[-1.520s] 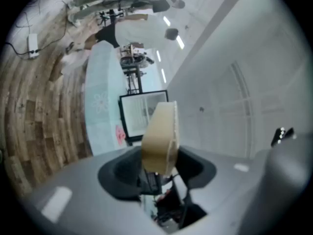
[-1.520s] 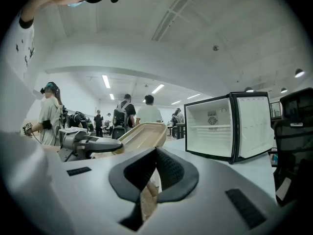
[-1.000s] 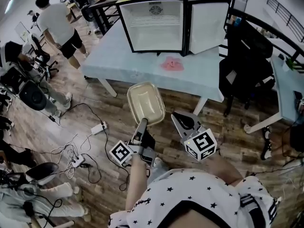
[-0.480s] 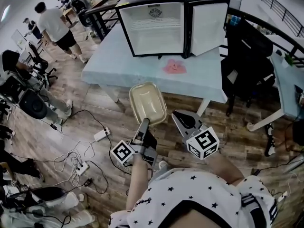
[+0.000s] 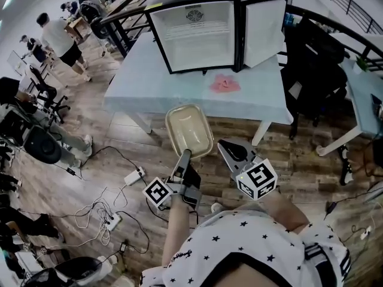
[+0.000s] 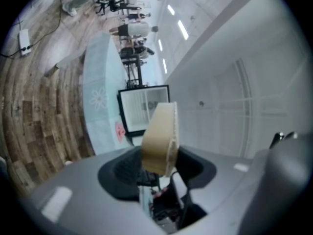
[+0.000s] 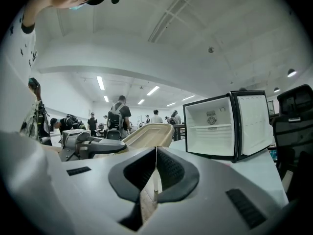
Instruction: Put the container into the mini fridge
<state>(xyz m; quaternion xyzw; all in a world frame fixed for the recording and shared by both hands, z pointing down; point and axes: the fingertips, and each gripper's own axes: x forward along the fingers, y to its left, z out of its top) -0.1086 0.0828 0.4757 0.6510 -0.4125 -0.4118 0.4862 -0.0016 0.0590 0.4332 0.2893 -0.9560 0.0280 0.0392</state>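
Note:
A beige, shallow container (image 5: 189, 130) hangs over the wooden floor just short of the table's near edge. My left gripper (image 5: 184, 155) is shut on its near rim. In the left gripper view the container (image 6: 159, 137) stands edge-on between the jaws. The mini fridge (image 5: 194, 36) stands on the pale blue table (image 5: 149, 82), its door (image 5: 263, 28) swung open to the right and its inside white. My right gripper (image 5: 222, 146) floats right of the container, shut and holding nothing. In the right gripper view the container (image 7: 146, 133) and the fridge (image 7: 220, 126) lie ahead.
A pink cloth (image 5: 225, 84) lies on the table in front of the fridge. A black office chair (image 5: 311, 70) stands to the right. Cables and power strips (image 5: 134, 175) lie on the floor to the left. People stand and sit at the far left (image 5: 60, 40).
The person has stepped toward the table. The container, still in the left gripper, now sits closer to the table edge. Both grippers keep the same pose.

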